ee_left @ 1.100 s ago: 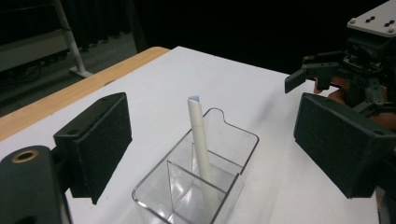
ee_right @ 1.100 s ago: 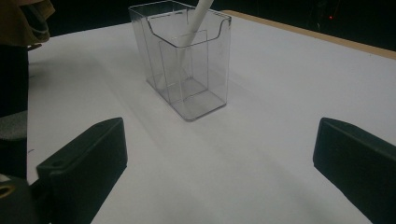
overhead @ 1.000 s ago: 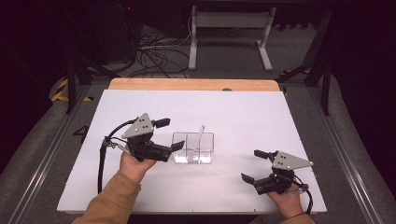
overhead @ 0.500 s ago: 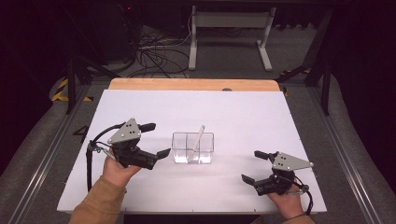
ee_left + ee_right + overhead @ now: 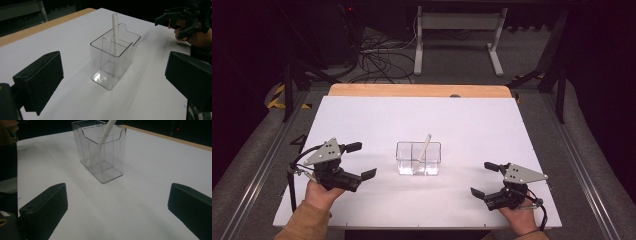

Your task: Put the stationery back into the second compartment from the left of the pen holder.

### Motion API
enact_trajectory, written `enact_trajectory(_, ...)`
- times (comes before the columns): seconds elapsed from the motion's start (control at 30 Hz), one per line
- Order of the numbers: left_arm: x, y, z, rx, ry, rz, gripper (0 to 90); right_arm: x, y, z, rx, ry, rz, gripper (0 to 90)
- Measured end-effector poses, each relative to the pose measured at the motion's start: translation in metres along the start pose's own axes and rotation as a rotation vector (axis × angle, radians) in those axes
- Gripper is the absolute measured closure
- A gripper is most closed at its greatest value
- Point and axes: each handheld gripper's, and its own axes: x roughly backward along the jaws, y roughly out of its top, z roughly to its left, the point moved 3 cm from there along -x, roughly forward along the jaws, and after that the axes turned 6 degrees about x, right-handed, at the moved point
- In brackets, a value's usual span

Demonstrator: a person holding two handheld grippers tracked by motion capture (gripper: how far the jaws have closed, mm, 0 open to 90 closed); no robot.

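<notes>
Black claws [image 5: 359, 161], seemingly tan sleeves [image 5: 307, 225]

We see white bench [image 5: 472, 120] across middle of frame, bare light-wood strip [image 5: 417, 90] along its far edge. Small dark round spot [image 5: 455, 95] on that strip, right of centre. Grey carpeted floor [image 5: 257, 150] around bench, metal rails [image 5: 584, 175] running down lower left and lower right. Tangle of black cables [image 5: 379, 55] on floor, upper left. White metal stand [image 5: 457, 30] with two legs, top centre. Yellow-black striped tape [image 5: 275, 96] at left edge.
</notes>
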Motion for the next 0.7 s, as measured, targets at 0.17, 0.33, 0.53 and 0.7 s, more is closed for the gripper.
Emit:
enact_trajectory(0.17, 0.006, -0.020, 0.005, -0.017, 0.031, 0.018, 2.8, 0.000, 0.000, 0.000, 0.000, -0.001, -0.003, 3.1)
enact_trajectory(0.33, 0.008, -0.037, 0.006, -0.010, 0.037, 0.024, 3.1, 0.000, 0.000, 0.000, -0.002, 0.000, -0.001, 3.1)
enact_trajectory(0.53, 0.011, -0.056, 0.009, 0.001, 0.049, 0.022, 3.1, -0.001, 0.000, 0.001, -0.001, 0.004, 0.000, 3.0)
enact_trajectory(0.7, 0.011, -0.070, 0.012, 0.034, 0.056, 0.037, 3.1, 0.000, 0.000, 0.001, 0.001, 0.004, 0.000, 3.0)
